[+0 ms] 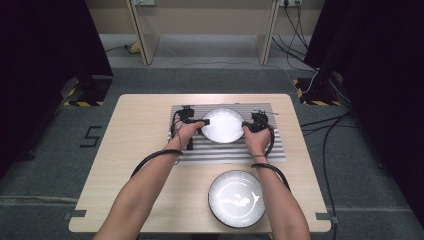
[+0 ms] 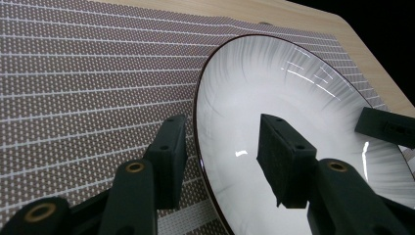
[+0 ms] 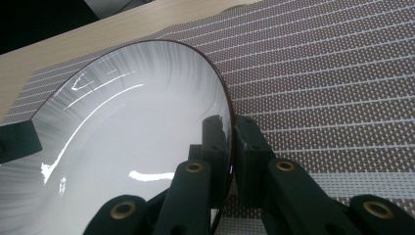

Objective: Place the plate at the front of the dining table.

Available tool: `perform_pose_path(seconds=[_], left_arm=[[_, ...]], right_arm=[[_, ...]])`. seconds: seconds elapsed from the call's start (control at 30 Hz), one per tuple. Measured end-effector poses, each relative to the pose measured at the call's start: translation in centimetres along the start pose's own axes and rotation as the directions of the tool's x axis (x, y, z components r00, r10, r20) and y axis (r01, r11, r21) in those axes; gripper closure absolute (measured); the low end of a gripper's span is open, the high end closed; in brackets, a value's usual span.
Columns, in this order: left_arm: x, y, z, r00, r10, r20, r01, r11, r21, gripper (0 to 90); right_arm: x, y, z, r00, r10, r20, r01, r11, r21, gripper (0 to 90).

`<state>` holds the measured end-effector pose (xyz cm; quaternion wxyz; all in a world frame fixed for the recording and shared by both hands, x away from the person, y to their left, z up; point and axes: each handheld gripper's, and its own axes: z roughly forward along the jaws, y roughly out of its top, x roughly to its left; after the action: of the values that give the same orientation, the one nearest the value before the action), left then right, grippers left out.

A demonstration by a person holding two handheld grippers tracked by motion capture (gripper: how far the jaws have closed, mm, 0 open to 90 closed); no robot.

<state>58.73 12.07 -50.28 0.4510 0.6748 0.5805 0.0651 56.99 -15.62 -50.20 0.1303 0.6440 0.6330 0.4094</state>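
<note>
My right jaws (image 3: 231, 161) pinch the white plate's (image 1: 222, 125) rim; my left jaws (image 2: 225, 161) straddle its opposite rim, apart, not pressing. Held one-sided, the plate could tip onto the striped mat (image 1: 227, 152) beneath.

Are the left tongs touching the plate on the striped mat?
Apart. In the left gripper view the left tongs straddle the rim of the plate with their jaws spread, and a visible gap lies on each side of the rim.
</note>
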Motion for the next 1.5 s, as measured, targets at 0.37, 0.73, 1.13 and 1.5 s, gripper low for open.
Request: perform_pose_path(seconds=[0.37,0.73,1.13,1.5], left_arm=[[0.5,0.2,-1.2,0.9996,0.017,-0.024,-0.018,0.9996,-0.022,45.8],[0.2,0.8,-3.3,0.9988,0.037,-0.032,-0.038,0.9986,-0.037,40.8],[0.6,0.9,-6.1,0.993,0.103,-0.058,-0.105,0.9943,-0.021,37.8],[0.3,0.6,-7.8,0.9882,0.143,-0.055,-0.144,0.9892,-0.024,37.5]], right_arm=[[0.3,0.3,-0.6,0.9987,-0.035,0.036,0.035,0.999,0.005,75.1],[0.4,0.7,-2.4,0.9983,-0.045,0.037,0.045,0.999,-0.013,63.1],[0.5,0.0,-4.0,0.9991,-0.039,0.014,0.039,0.999,-0.001,59.6],[0.2,-0.1,-6.0,0.9995,-0.024,0.018,0.025,0.999,-0.027,59.6]])
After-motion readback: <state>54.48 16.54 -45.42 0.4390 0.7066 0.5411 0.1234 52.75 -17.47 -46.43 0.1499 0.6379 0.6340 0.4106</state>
